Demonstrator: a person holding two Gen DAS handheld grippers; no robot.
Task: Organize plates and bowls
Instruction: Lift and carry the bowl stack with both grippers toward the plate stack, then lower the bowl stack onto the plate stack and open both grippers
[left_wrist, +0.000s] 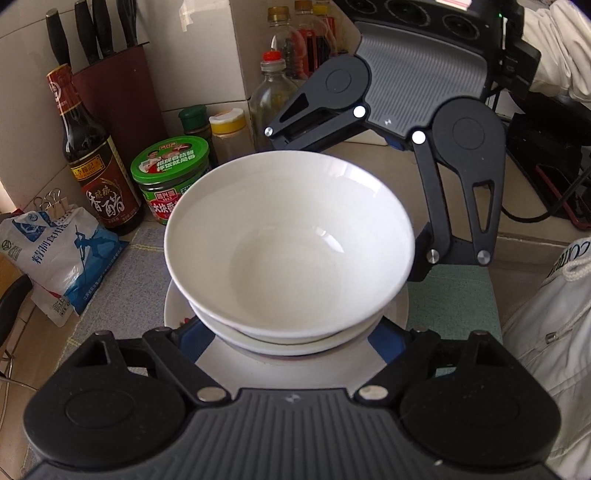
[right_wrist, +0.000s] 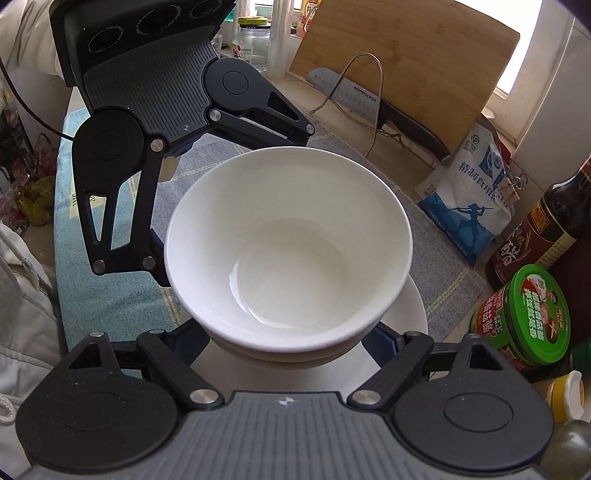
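A white bowl (left_wrist: 291, 243) sits nested in a second white bowl (left_wrist: 288, 341), and both stand on a white plate (left_wrist: 177, 314). The same stack shows in the right wrist view: top bowl (right_wrist: 288, 251), lower bowl (right_wrist: 288, 356), plate (right_wrist: 410, 314). My left gripper (left_wrist: 291, 332) is open, its fingers spread on either side of the stack's near base. My right gripper (right_wrist: 291, 336) is open on the opposite side, fingers also spread around the base. Each gripper shows in the other's view beyond the bowl, the right one (left_wrist: 369, 170) and the left one (right_wrist: 207, 195). The fingertips are hidden under the bowls.
A vinegar bottle (left_wrist: 96, 162), a green-lidded jar (left_wrist: 170, 173), a salt bag (left_wrist: 55, 254), a knife block (left_wrist: 110, 99) and several bottles (left_wrist: 273, 92) crowd one side. A cutting board (right_wrist: 413, 70) and a cleaver (right_wrist: 373, 103) lean behind. A cloth mat (right_wrist: 107, 295) covers the counter.
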